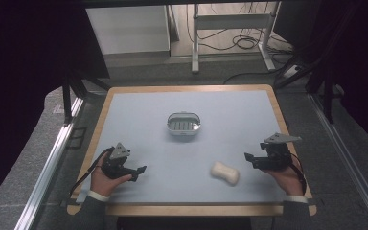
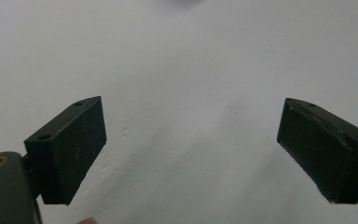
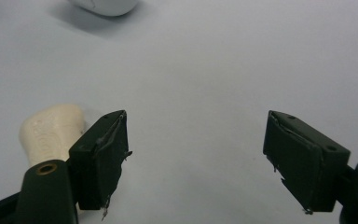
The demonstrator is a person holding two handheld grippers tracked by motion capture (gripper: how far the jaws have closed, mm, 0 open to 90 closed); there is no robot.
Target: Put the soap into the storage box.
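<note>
A cream bar of soap (image 1: 225, 172) lies on the blue-grey mat (image 1: 139, 120) toward the front right. A white soap dish (image 1: 184, 123) with a ribbed grey insert sits near the mat's middle. My right gripper (image 1: 250, 160) rests to the right of the soap, open and empty; in the right gripper view (image 3: 196, 156) the soap (image 3: 51, 135) lies just outside the left jaw and the dish (image 3: 105, 5) shows at the top edge. My left gripper (image 1: 139, 173) is at the front left, open over bare mat, jaws wide apart (image 2: 191, 149).
The mat covers a wooden table (image 1: 191, 88) whose edges show all around. Metal rails (image 1: 48, 167) run along both sides. A desk frame (image 1: 230, 24) and cables lie on the floor beyond.
</note>
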